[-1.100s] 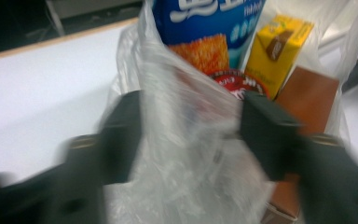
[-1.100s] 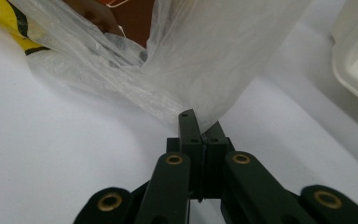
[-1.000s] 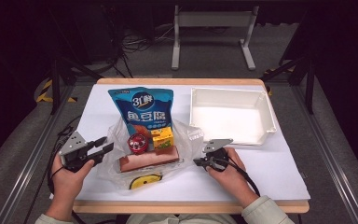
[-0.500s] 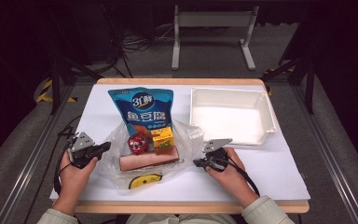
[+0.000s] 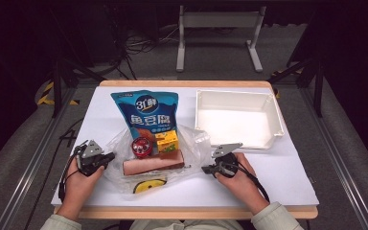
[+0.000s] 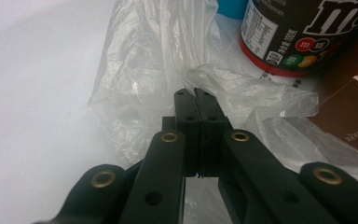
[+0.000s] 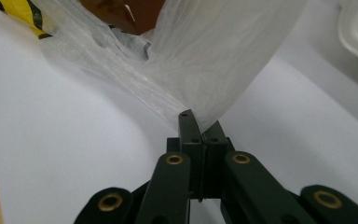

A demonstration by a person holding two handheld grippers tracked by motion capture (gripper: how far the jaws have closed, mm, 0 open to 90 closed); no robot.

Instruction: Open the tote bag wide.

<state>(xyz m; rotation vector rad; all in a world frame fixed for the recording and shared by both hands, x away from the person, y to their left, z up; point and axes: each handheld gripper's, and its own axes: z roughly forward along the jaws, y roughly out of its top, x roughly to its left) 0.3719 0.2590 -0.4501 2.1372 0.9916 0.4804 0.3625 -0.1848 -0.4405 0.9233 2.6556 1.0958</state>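
The clear plastic bag (image 5: 153,160) lies at lower centre of the high view, snacks inside. The left gripper (image 5: 106,158) and right gripper (image 5: 208,168) each pinch a bag edge, it seems. Pull apart evenly, gently, so the film holds.

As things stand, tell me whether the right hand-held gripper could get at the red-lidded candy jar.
Probably not yet. The right hand-held gripper is shut on the plastic bag edge, and the candy jar lies inside that bag, beyond the brown box. It would have to let go first.
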